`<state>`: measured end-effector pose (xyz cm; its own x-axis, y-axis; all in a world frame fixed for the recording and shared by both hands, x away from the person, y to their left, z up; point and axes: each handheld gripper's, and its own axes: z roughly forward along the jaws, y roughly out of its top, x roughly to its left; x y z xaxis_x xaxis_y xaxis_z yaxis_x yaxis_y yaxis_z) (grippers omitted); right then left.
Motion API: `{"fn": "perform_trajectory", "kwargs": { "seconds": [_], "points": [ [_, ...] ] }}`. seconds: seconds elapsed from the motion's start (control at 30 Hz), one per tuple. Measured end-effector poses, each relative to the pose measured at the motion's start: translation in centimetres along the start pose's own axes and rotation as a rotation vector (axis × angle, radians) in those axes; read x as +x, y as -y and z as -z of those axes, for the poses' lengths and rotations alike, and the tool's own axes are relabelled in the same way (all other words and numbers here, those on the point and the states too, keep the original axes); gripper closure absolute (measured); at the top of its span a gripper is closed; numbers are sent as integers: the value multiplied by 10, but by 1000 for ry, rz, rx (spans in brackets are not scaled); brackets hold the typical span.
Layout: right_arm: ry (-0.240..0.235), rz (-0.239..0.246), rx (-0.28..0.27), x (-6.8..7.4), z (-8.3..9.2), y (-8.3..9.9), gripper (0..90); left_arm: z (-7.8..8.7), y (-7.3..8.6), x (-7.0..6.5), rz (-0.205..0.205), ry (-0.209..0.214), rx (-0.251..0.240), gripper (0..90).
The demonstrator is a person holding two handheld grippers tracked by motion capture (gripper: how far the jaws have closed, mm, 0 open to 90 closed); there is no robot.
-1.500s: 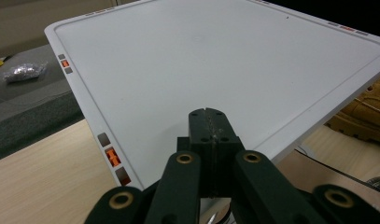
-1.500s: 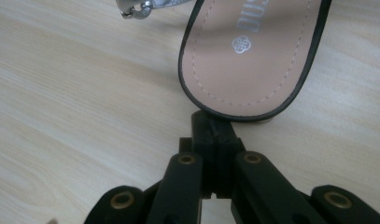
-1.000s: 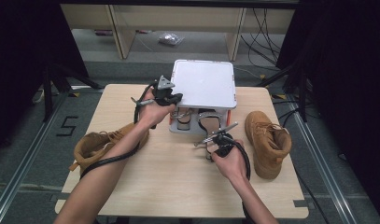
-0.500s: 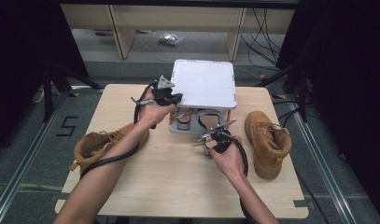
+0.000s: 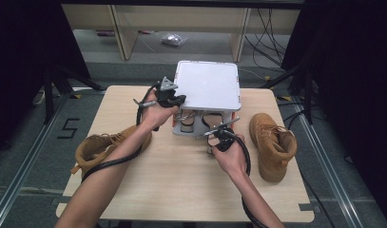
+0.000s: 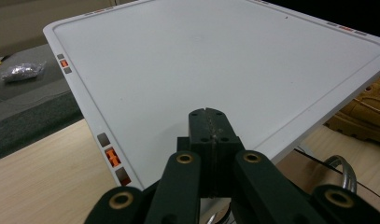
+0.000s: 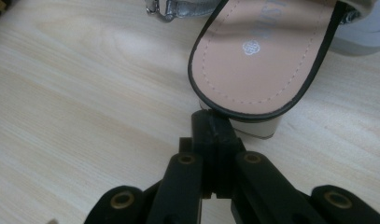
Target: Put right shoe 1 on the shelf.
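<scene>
At the left edge of the bench (image 5: pixel 110 199) a tan boot (image 5: pixel 98 148) lies on its side, under my left forearm. My left fingers (image 6: pixel 210 122) are pressed together with nothing between them, their tips resting over the near left edge of the white lid (image 5: pixel 209 85), which sits in the upper middle of the high view. Below the lid stands a sandal (image 7: pixel 262 56). My right fingers (image 7: pixel 214 125) are closed too, gripping nothing, their tips just at the sandal's heel end. At the right of the bench stands the second boot (image 5: pixel 273 142).
</scene>
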<state>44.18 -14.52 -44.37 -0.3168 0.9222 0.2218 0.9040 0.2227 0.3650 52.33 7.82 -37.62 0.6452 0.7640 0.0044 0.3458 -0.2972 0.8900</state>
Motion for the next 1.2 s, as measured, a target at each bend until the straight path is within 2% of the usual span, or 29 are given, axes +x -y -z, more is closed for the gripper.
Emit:
{"fn": "perform_trajectory", "kwargs": {
  "seconds": [0.03,0.07,0.1,0.17,0.2,0.37,0.6,0.67,0.77,0.8,0.83,0.9,1.0,1.07,1.1,1.13,1.17,1.2],
  "points": [
    [9,27,-22,-3,-1,-1,900,0,0,0,1,0,-1,899],
    [9,27,-24,-3,-1,-1,900,-1,0,-1,9,0,-8,899],
    [8,-9,-5,-2,1,-2,900,0,0,0,1,0,0,899],
    [15,5,-25,-4,1,-2,900,-1,0,-1,12,0,-10,899],
    [15,-16,-26,-3,2,-3,900,-1,0,-1,9,0,-7,899],
    [19,-29,-47,-5,3,-5,900,-1,0,-1,12,1,-10,899],
    [12,-20,-65,-8,4,-9,900,-1,0,-1,12,1,-10,899],
    [10,-38,-73,-7,4,-9,900,-1,0,-1,8,1,-6,899],
    [15,9,-109,-11,3,-11,900,-1,0,-1,12,2,-10,899],
    [5,-16,-105,-10,3,-12,900,-1,0,-1,12,3,-9,899],
    [5,-7,-117,-10,2,-12,900,-1,0,-1,12,3,-8,899],
    [11,-5,-101,-12,0,-13,900,-1,0,-1,10,2,-6,899],
    [-3,-23,-106,-10,0,-14,900,-1,0,-1,11,1,-7,899],
    [1,-12,-123,-12,-1,-14,900,-1,0,-1,11,2,-7,899],
    [1,-12,-108,-14,-2,-14,900,-1,0,-1,11,2,-7,899],
    [-2,-18,-111,-13,-3,-14,900,-1,0,-1,10,2,-6,899],
    [-8,-45,-107,-11,-2,-15,900,-1,0,-1,10,2,-5,899],
    [-8,-44,-108,-11,-3,-15,900,-1,0,-1,9,2,-5,899]
  ]
}}
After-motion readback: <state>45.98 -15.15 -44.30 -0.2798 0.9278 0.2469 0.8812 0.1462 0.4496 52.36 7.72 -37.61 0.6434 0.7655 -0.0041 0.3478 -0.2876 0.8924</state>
